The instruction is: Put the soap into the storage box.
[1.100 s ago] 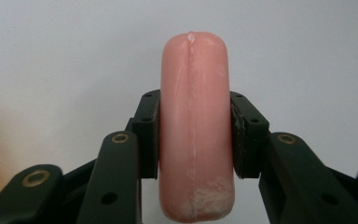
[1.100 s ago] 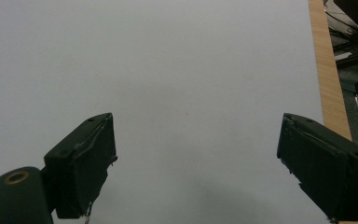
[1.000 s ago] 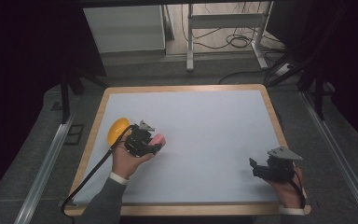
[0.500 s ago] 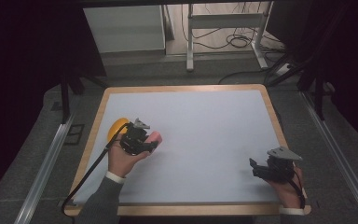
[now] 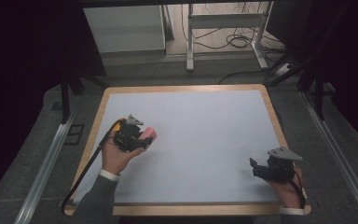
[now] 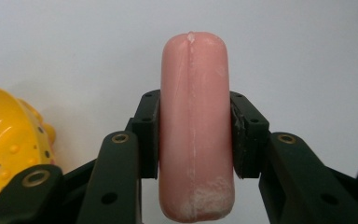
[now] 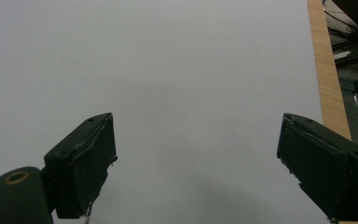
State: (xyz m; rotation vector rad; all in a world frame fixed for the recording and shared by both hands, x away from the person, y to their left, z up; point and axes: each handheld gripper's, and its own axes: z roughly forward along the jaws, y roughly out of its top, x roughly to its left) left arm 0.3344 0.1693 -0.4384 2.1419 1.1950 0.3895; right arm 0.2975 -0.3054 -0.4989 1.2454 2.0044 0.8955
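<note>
A pink sausage-shaped piece (image 6: 193, 84) stands upright between the jaws of my left gripper (image 6: 195, 135), and both black pads press on its sides. From above, this gripper (image 5: 142, 140) is at the left of the white board, with the pink piece (image 5: 150, 134) sticking out to the right. A yellow rounded toy with small dots (image 6: 9, 140) lies just beside it, mostly covered by the gripper in the high view (image 5: 117, 125). My right gripper (image 5: 256, 169) rests near the front right corner, jaws wide apart (image 7: 198, 158) over bare board.
The white board has a wooden rim (image 5: 182, 87). Metal rails (image 5: 46, 158) run along both sides of the table. Beyond the far edge are a table frame and cables on the floor (image 5: 233, 42).
My left gripper has shifted a little to the left and away with the pink piece, and it now covers most of the yellow toy. The right gripper has stayed put.
</note>
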